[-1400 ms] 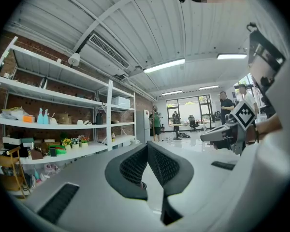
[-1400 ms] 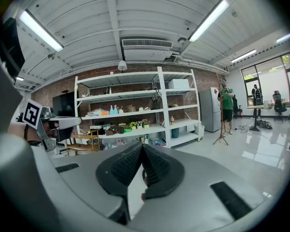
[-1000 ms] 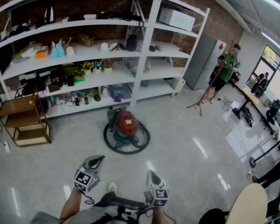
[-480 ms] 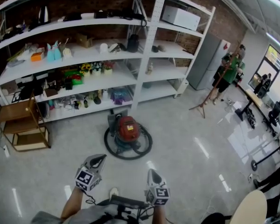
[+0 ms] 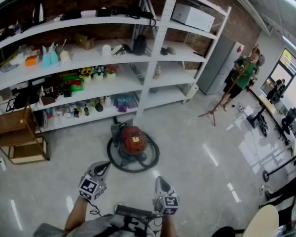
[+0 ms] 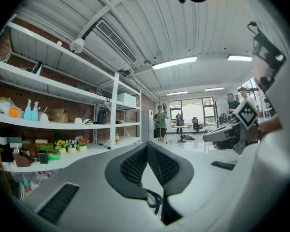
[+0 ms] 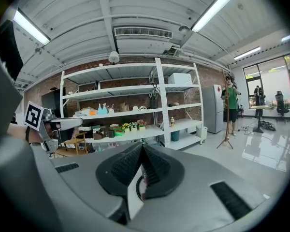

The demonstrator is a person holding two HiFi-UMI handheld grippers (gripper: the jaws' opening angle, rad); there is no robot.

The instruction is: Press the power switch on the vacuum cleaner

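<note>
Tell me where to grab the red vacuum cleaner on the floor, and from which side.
Probably from above, at the top of the vacuum cleaner: it stands upright and its black hose rings the base, blocking low side grips. Any handle is too small to make out.

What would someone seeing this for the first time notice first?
The red vacuum cleaner sits on the floor, black hose looped round it, before tall white shelving full of clutter. At the bottom, the left gripper and right gripper point forward, both shut.
</note>
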